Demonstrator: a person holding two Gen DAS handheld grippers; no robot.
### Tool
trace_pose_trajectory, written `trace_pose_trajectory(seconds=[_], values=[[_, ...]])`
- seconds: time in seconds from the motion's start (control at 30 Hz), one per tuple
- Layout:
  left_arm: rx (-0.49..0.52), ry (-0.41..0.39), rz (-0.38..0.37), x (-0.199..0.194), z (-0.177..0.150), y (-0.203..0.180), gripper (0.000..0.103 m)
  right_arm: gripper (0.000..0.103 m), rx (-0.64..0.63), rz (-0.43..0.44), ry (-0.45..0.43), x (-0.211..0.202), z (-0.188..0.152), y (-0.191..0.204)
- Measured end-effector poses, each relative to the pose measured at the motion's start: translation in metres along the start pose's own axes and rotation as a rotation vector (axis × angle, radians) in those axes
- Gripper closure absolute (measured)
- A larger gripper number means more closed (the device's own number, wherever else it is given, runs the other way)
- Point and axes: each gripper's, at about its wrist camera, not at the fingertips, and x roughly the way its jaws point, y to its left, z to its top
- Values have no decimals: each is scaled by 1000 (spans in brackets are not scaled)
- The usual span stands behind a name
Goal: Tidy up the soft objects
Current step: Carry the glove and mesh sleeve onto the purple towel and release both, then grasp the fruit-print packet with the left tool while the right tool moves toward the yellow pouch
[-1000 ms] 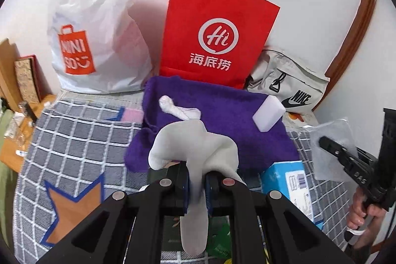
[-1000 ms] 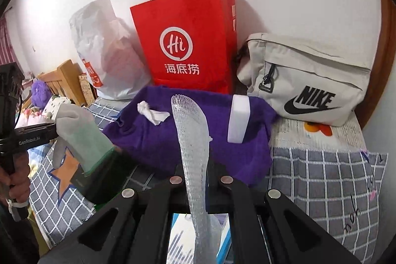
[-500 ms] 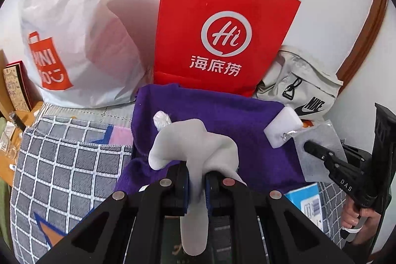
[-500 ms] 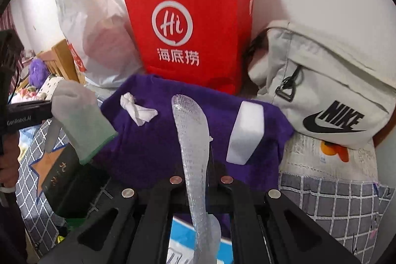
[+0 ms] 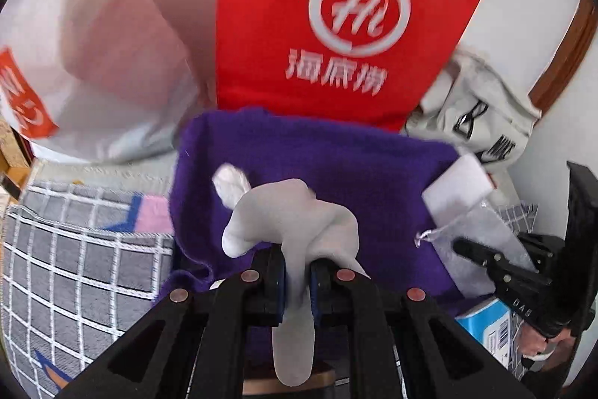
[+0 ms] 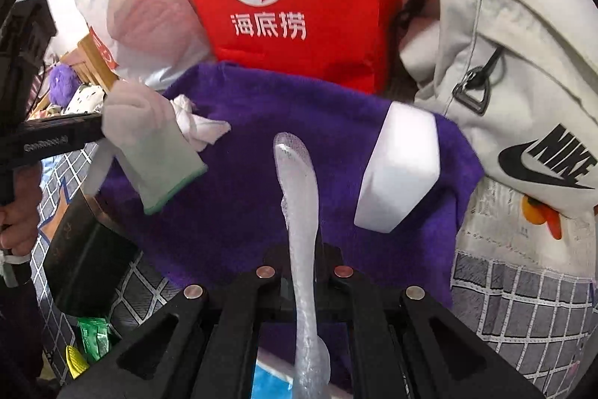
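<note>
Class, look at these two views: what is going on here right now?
A person holds a gripper in each hand above a purple towel. The left gripper is clamped on a grey glove, the right gripper on a clear mesh pouch. A white sponge and crumpled tissue lie on the towel.

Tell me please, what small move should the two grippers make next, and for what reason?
Probably lower both a little further and then open the jaws over the purple towel. The left gripper is shut on a grey glove, the right gripper on a clear mesh pouch. Both hang above the towel, where a white sponge block and a crumpled white cloth already lie.
</note>
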Motion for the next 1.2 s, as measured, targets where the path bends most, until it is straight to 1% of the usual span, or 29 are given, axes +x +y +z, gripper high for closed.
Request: trace_pose_trajectory(seconds=[0.07, 0.2, 0.27, 0.33, 0.37, 0.4, 0.43, 0.47, 0.5, 0.53, 0.6, 0.67, 0.73, 0.8, 0.9, 1.07, 1.2], values=[[20, 33, 19, 10, -1, -4, 93, 99, 8, 0, 16, 5, 0, -2], [-7, 52, 11, 19, 1, -1, 92, 99, 20, -9, 36, 14, -3, -4], [-13, 60, 30, 22, 2, 2, 92, 99, 16, -19, 47, 18, -3, -5], [-25, 69, 28, 24, 3, 5, 89, 96, 11, -30, 50, 20, -4, -5], [-30, 73, 26, 24, 4, 6, 86, 90, 14, -31, 53, 20, -5, -6], [-37, 74, 27, 24, 4, 8, 80, 85, 17, -32, 53, 20, -5, -8], [-40, 75, 33, 23, 5, 9, 76, 74, 19, -36, 49, 18, -5, -9], [-39, 72, 41, 22, 5, 11, 68, 64, 20, -43, 42, 17, -4, -10], [-35, 70, 55, 21, 5, 11, 57, 60, 17, -52, 34, 14, -4, -10], [-32, 71, 66, 20, 5, 11, 53, 58, 13, -56, 31, 12, -4, -10], [-32, 64, 74, 15, 4, 12, 42, 56, 6, -71, 25, 5, -4, -9], [-32, 59, 87, 10, 4, 12, 34, 42, 5, -94, 16, -2, -3, -9], [-35, 45, 104, 2, 3, 12, 33, 37, 11, -116, -2, -10, -4, -10], [-43, 41, 107, -5, 2, 13, 32, 36, 25, -121, -14, -19, -5, -11], [-55, 28, 111, -20, -3, 16, 32, 32, 38, -134, -31, -30, -7, -10], [-59, -26, 101, -46, -16, 16, 32, 31, 58, -160, -63, -58, -18, -7], [-62, -69, 90, -70, -36, 19, 32, 31, 89, -144, -108, -88, -35, 5]])
